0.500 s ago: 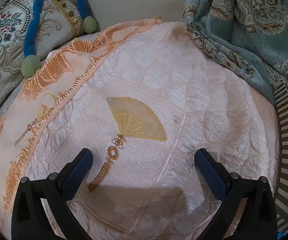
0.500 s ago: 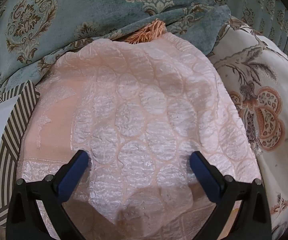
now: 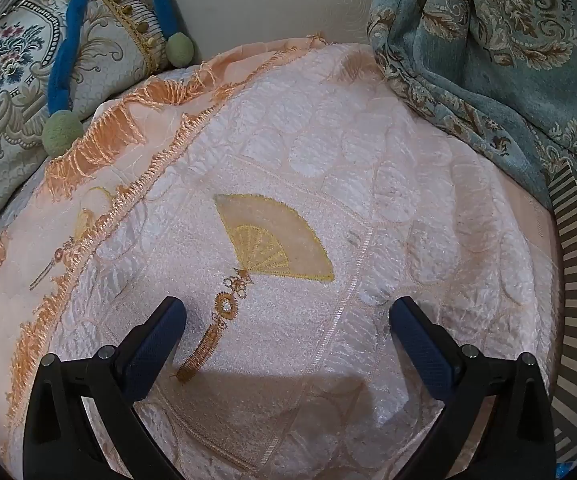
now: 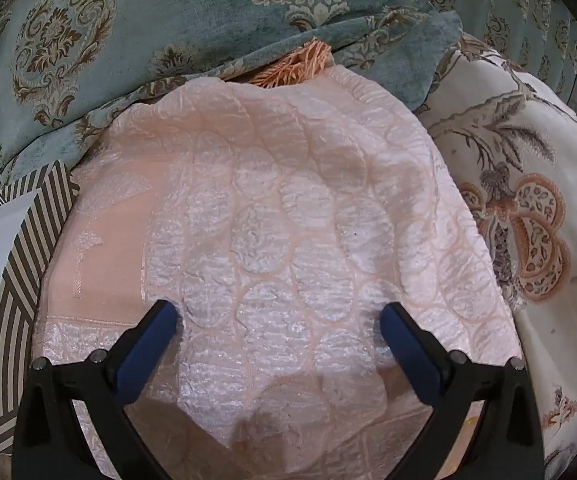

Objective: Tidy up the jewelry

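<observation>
No jewelry shows in either view. My left gripper (image 3: 287,312) is open and empty, hovering over a peach quilted bedspread (image 3: 368,184) with an embroidered gold fan (image 3: 276,240). My right gripper (image 4: 278,316) is open and empty over a folded part of the same bedspread (image 4: 288,200). A box with a brown-and-white striped rim (image 3: 576,280) lies at the right edge of the left wrist view and also shows at the left edge of the right wrist view (image 4: 20,260); its contents are hidden.
A teal damask blanket (image 3: 488,40) is bunched behind the bedspread and also shows in the right wrist view (image 4: 168,20). A floral cushion (image 3: 16,80) with a blue-and-green plush toy (image 3: 64,72) lies at far left. A cream floral fabric (image 4: 528,200) lies at right.
</observation>
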Action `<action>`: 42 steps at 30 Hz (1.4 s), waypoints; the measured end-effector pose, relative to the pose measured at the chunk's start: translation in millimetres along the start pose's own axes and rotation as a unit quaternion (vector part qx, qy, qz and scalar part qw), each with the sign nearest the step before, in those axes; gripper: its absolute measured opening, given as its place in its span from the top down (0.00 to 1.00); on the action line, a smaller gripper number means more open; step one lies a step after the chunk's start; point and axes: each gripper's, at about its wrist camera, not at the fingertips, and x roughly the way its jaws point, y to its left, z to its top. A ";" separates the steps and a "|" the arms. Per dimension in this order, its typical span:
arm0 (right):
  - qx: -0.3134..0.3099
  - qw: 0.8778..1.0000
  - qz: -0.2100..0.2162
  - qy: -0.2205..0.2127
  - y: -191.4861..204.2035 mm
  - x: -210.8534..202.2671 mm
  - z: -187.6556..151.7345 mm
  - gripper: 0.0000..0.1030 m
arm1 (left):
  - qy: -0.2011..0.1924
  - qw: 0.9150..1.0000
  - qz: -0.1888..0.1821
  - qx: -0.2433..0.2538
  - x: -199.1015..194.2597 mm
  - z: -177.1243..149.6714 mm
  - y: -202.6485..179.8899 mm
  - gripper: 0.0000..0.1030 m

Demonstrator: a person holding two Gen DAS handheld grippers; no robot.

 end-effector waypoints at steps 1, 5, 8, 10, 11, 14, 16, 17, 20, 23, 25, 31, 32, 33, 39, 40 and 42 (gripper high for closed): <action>0.001 1.000 0.001 0.000 -0.5 0.2 0.3 0.00 | 0.001 1.000 -0.001 0.000 -0.1 0.9 0.1 0.11; 0.003 1.000 0.004 0.000 -2.3 -2.6 -1.1 0.00 | 0.000 1.000 0.001 0.000 -0.9 2.3 -0.7 0.11; 0.004 1.000 0.005 0.000 -4.2 -2.4 -0.2 0.00 | 0.000 1.000 0.001 0.000 -0.4 -1.0 3.3 0.11; 0.006 1.000 0.006 0.001 -5.6 -2.3 0.3 0.00 | 0.001 1.000 0.001 0.001 -0.5 -1.8 -0.5 0.11; 0.008 1.000 0.005 0.002 -6.3 -2.5 0.6 0.00 | 0.001 1.000 0.001 0.001 -0.5 -1.8 0.1 0.11; 0.014 1.000 0.001 0.009 -0.3 -3.7 -4.0 0.00 | 0.001 1.000 0.000 -0.001 -0.8 -2.0 1.3 0.11; 0.018 1.000 0.001 0.018 0.5 -7.1 -6.1 0.00 | 0.003 1.000 0.003 -0.004 -1.0 -2.0 1.7 0.11; 0.018 1.000 -0.001 0.021 1.8 -9.1 -7.4 0.00 | 0.009 1.000 0.006 -0.008 -0.7 0.1 0.3 0.11; 0.021 0.999 -0.012 0.034 6.7 -18.3 -14.8 0.00 | 0.035 0.999 0.008 -0.020 -4.0 0.1 0.4 0.12; 0.030 0.998 -0.028 0.042 11.6 -38.6 -26.5 0.00 | 0.062 0.998 0.007 -0.015 -11.1 -1.2 -1.5 0.14; 0.023 0.999 -0.029 0.034 18.6 -60.5 -36.4 0.00 | 0.053 0.998 0.008 -0.014 -25.0 -7.3 -1.2 0.38; -0.013 1.000 0.005 -0.003 60.1 -133.5 -62.9 0.00 | 0.008 1.000 -0.012 0.014 -92.6 -35.3 -4.8 0.42; -0.018 1.000 0.016 -0.008 70.4 -143.6 -67.9 0.00 | -0.001 1.000 -0.008 0.021 -104.7 -39.3 -6.7 0.42; -0.021 0.999 0.028 -0.013 80.3 -155.9 -74.0 0.00 | -0.009 0.999 -0.010 0.029 -116.9 -44.3 -9.3 0.42; -0.047 0.995 0.081 -0.031 132.6 -202.5 -103.0 0.00 | -0.045 0.996 -0.038 0.060 -179.0 -71.4 -17.0 0.42; -0.053 0.995 0.083 -0.034 141.3 -205.2 -107.3 0.00 | -0.046 0.996 -0.040 0.065 -184.7 -75.0 -18.7 0.42; -0.064 0.994 0.082 -0.040 157.2 -212.3 -115.8 0.01 | -0.045 0.995 -0.046 0.074 -194.5 -82.8 -21.6 0.42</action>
